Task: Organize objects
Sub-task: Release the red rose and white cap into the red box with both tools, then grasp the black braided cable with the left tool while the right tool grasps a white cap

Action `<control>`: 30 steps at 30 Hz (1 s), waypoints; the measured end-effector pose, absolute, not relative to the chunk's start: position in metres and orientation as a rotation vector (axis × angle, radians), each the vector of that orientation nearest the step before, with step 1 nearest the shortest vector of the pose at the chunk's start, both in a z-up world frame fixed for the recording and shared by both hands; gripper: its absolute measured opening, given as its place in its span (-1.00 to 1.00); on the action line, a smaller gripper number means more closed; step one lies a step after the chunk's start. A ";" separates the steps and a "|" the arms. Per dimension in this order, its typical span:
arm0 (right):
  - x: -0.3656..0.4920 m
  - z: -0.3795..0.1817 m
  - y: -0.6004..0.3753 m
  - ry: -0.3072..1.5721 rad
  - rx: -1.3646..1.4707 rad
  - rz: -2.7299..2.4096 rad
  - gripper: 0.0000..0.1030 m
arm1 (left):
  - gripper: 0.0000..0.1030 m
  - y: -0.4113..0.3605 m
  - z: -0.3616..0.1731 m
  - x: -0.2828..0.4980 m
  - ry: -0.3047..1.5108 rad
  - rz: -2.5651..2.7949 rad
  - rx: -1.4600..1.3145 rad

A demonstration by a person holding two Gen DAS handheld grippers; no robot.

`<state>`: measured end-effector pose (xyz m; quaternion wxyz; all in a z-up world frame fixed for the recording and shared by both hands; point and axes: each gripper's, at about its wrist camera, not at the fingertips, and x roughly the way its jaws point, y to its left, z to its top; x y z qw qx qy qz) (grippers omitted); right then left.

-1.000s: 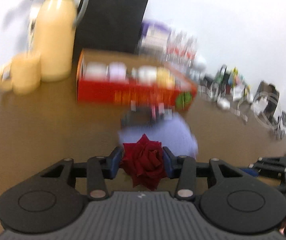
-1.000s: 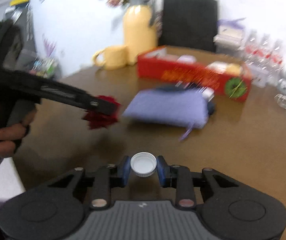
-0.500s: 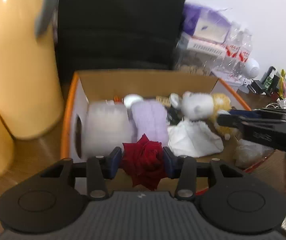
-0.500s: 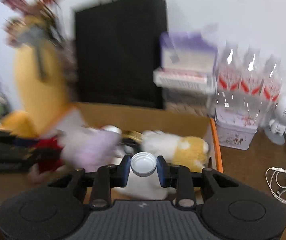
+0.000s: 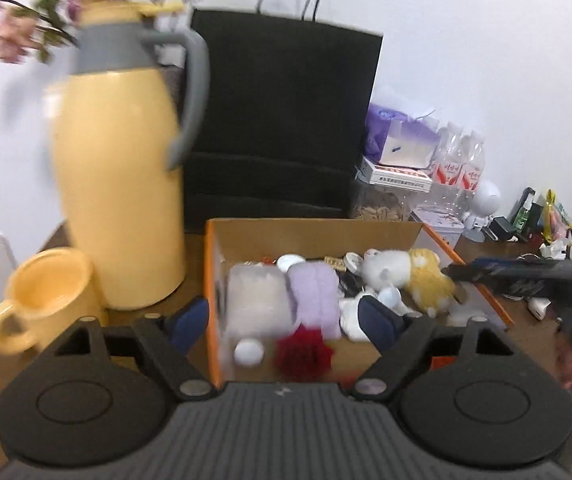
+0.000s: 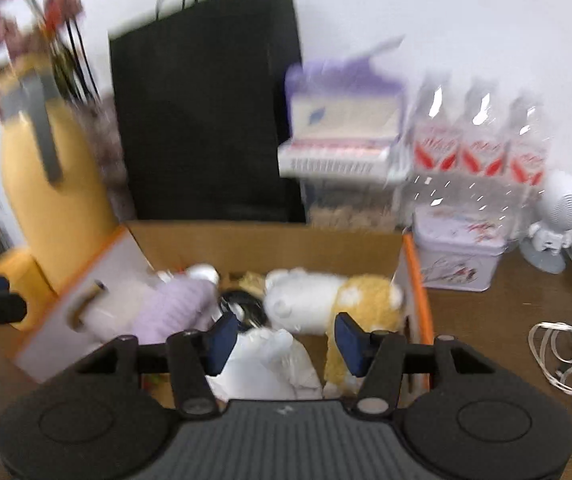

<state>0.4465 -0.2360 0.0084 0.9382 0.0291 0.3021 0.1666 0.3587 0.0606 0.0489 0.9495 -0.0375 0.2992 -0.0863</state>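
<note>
Brown wood makes up the surface (image 5: 22,364), which carries a black paper bag (image 5: 282,124) at the back beside a tall yellow jug (image 5: 114,184) and a yellow mug (image 5: 44,300). In front of the bag stands an open cardboard box (image 5: 314,236) with orange edges, crowded with soft things: a white and yellow plush toy (image 6: 326,296), a lilac roll (image 5: 314,296) and a pale one beside it. The left tongs (image 5: 286,326) have just been opening and hang released over the box's near end; the red rose (image 5: 304,354) lies loose below them, next to a white bottle cap (image 5: 249,352). The right tongs (image 6: 284,338) have also just been opening, with nothing between them.
</note>
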 end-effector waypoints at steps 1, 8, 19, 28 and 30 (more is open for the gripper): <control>0.432 0.016 -0.244 0.602 0.085 0.354 0.04 | 0.69 0.063 0.049 0.341 0.601 -0.173 -0.077; 0.300 0.013 -0.265 0.594 0.100 0.397 0.08 | 0.79 0.073 0.029 0.217 0.614 -0.190 -0.103; 0.130 -0.002 -0.245 0.625 0.004 0.473 0.22 | 0.91 0.096 0.030 0.078 0.555 -0.170 -0.234; 0.092 -0.012 -0.257 0.666 0.000 0.395 0.25 | 0.93 0.089 0.024 0.055 0.583 -0.139 -0.176; 0.090 -0.008 -0.260 0.648 0.009 0.393 0.25 | 0.93 0.091 0.029 0.054 0.572 -0.146 -0.186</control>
